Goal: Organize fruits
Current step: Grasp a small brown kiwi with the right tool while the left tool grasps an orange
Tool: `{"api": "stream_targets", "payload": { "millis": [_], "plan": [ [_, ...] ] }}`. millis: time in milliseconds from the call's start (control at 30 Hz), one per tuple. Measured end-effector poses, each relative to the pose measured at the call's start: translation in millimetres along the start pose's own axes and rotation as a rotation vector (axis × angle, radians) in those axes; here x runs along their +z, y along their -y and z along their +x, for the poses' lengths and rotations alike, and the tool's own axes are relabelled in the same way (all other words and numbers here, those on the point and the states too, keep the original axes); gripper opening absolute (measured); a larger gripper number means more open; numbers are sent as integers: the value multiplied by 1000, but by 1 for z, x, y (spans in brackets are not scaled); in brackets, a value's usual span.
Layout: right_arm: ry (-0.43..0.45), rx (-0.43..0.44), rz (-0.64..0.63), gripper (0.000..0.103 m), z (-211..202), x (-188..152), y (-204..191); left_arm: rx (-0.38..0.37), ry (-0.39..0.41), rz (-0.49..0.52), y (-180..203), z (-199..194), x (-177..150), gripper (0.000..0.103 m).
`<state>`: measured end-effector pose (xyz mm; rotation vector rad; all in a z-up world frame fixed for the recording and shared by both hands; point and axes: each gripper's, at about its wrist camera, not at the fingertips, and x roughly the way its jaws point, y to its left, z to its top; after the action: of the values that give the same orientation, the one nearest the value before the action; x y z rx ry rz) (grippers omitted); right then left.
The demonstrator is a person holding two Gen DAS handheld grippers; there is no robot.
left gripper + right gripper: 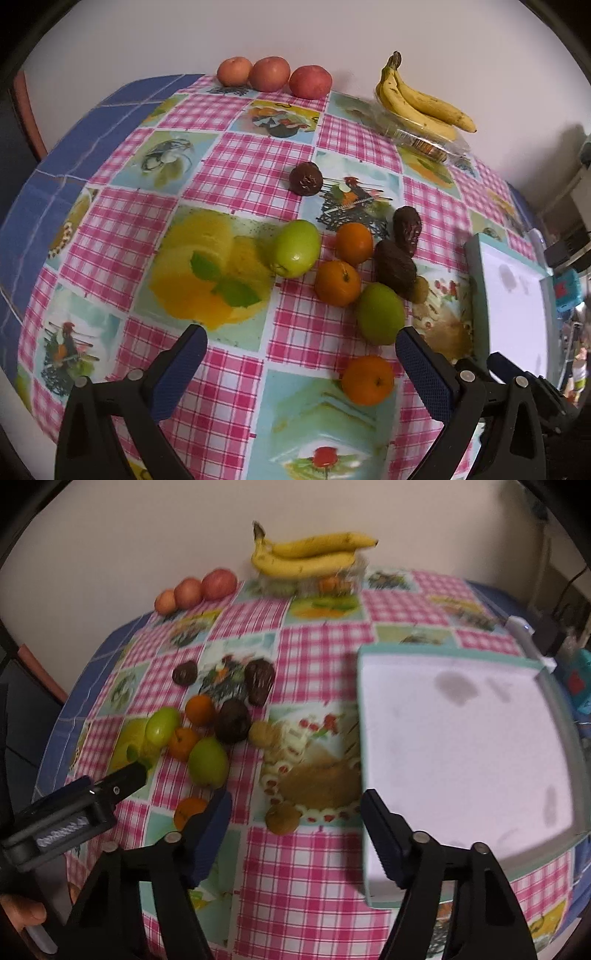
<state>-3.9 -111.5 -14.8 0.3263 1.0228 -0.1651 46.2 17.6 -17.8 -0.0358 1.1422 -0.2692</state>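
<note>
The left gripper (299, 347) hovers low over the checked tablecloth (236, 173), its jaws spread wide and holding nothing; an orange (367, 379) lies between its fingers. The right gripper (295, 821) hangs likewise, jaws apart and empty, beside the white tray (458, 738). Green fruits (296, 248), oranges and dark fruits (394, 267) cluster mid-table. Three apples (269, 74) and bananas (421, 99) sit against the pale wall (147, 37).

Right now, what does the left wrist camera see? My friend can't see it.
The open left tool hovers over a checkered tablecloth scattered with oranges, green fruits and dark brown fruits. Three apples and bananas sit by the wall, a white tray at right.
</note>
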Motion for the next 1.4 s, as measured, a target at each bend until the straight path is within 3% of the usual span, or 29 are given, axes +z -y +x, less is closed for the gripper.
{"api": "stream_targets", "payload": {
  "millis": [67,167,333,533,633,767,867,1100,1233,1400],
  "plan": [
    [-39,0,-7,60,11,-1,-2,3,-21,-14,-1,5,1,101],
    [-81,0,-8,51,23,-3,-1,-30,-68,-39,-2,12,-1,89],
    [-131,-3,-10,44,38,-5,-1,-62,-101,-53,-1,16,-6,85],
    [-130,23,-16,28,39,-5,-3,-100,-132,-27,10,18,-10,78],
    [-132,20,-27,27,39,-5,-5,-102,-146,-17,14,18,-10,76],
    [-114,21,-15,27,33,-3,-1,-117,-170,-26,16,21,-11,63],
    [-82,21,-6,27,23,-2,5,-133,-195,-27,20,24,-12,62],
    [-46,11,-7,27,10,-1,14,-158,-214,-15,31,25,-15,38],
    [-40,11,13,27,7,-2,22,-138,-202,3,36,23,-16,37],
    [21,14,74,27,-8,3,41,-146,-157,-50,31,17,-12,36]
  ]
}}
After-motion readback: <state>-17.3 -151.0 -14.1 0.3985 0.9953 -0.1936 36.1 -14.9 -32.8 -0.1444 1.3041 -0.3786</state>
